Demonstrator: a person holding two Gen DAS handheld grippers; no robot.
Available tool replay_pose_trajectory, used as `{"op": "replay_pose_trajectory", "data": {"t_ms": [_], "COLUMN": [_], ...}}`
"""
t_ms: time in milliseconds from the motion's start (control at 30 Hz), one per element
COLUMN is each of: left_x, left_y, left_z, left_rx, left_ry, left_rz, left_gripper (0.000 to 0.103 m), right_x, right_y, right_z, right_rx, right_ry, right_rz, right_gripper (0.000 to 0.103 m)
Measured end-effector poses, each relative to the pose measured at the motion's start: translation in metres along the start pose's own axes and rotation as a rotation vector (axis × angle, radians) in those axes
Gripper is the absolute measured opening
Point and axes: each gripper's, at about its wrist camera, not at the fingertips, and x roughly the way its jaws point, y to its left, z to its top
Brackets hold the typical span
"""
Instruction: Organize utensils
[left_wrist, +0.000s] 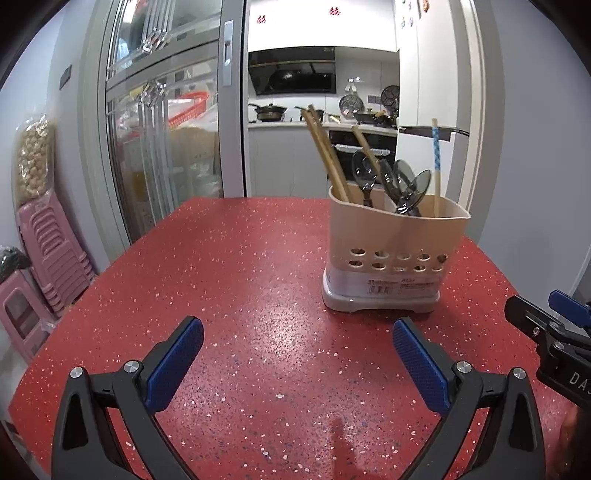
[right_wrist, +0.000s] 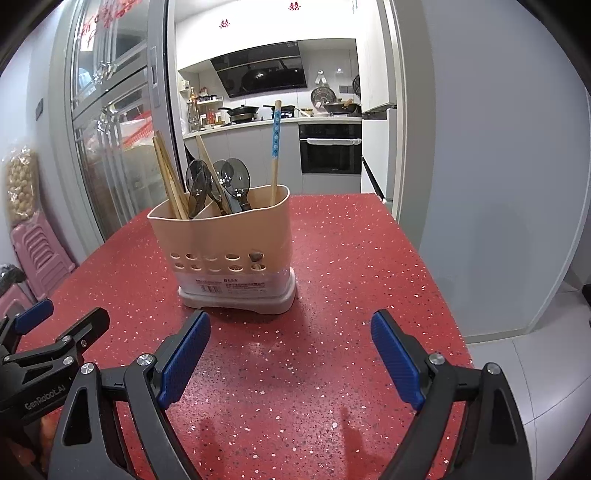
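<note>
A beige utensil holder (left_wrist: 395, 243) stands on the red speckled table (left_wrist: 221, 280), also seen in the right wrist view (right_wrist: 229, 240). It holds wooden chopsticks (left_wrist: 327, 155), dark spoons (left_wrist: 391, 184) and one chopstick with a blue patterned top (left_wrist: 436, 162). My left gripper (left_wrist: 297, 328) is open and empty, hovering over the table in front and left of the holder. My right gripper (right_wrist: 290, 325) is open and empty, just in front of the holder. Each gripper shows at the edge of the other's view.
Stacked pink stools (left_wrist: 55, 251) stand on the floor left of the table. A glass sliding door (left_wrist: 162, 129) is behind the table on the left. A kitchen with an oven (right_wrist: 330, 149) lies beyond. The table's right edge (right_wrist: 436, 258) drops to a tiled floor.
</note>
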Motion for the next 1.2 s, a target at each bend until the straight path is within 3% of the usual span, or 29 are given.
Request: {"op": "replay_pose_trajectory", "data": {"t_ms": [567, 1200], "left_x": [-0.010, -0.001], "left_y": [0.001, -0.003], "left_z": [0.021, 0.021], "left_rx": [-0.007, -0.006], "left_ry": [-0.104, -0.085], "left_rz": [0.003, 0.000], "left_gripper": [0.103, 0.103], "right_x": [-0.010, -0.007], "right_y": [0.009, 0.007], "right_z": [0.014, 0.016], "right_rx": [-0.037, -0.027], "right_ry": [-0.113, -0.105], "right_rz": [-0.009, -0.018], "right_gripper": [0.091, 0.091]}}
